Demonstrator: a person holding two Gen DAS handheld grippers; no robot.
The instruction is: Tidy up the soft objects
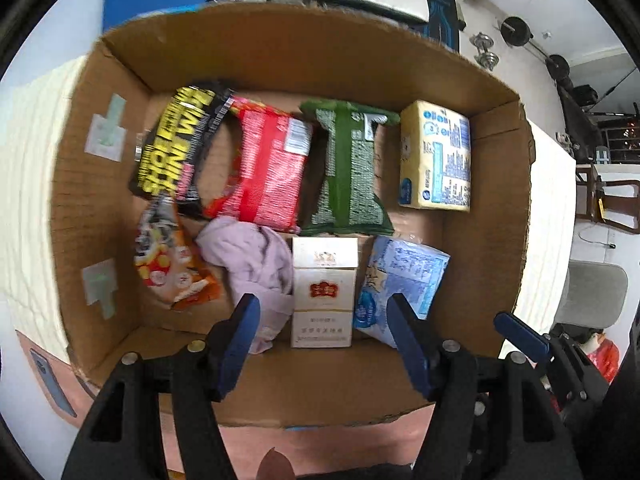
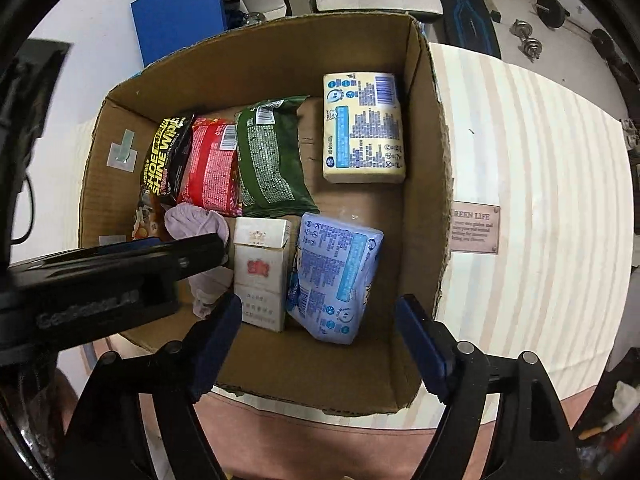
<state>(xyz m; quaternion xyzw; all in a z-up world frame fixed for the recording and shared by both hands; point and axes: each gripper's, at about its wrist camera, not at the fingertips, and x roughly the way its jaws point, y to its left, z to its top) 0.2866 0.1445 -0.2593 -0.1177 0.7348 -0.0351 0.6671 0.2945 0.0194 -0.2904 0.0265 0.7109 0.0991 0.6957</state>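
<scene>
Pale striped tabletop (image 2: 532,168), home-gym clutter beyond; on it an open brown corrugated cardboard box (image 1: 304,56), walls raw-edged.

Contents, far row: black-and-yellow glossy shoe-wipe pouch (image 1: 176,144); red crinkly foil packet (image 1: 268,168); green matte pillow packet (image 1: 344,172); yellow-and-blue plastic-wrapped tissue brick (image 1: 436,156), lying flat and apart from the rest.

Near row: orange printed snack sachet (image 1: 168,260); crumpled lilac cloth (image 1: 252,260), limp; white rigid carton with a red emblem (image 1: 324,292), lid ajar; light-blue soft tissue pack (image 1: 400,280), leaning against the carton.

Tools: my left gripper (image 1: 322,328) is spread wide, holding nothing, poised over the cloth and carton. My right gripper (image 2: 318,324) is likewise spread and unladen, above the blue pack.

Risks, as I judge them: the grippers sit near each other and could clash; the cloth may slip from a shallow pinch or drag the sachet; nudging the carton could topple the leaning pack; slick foil may squirt free.
</scene>
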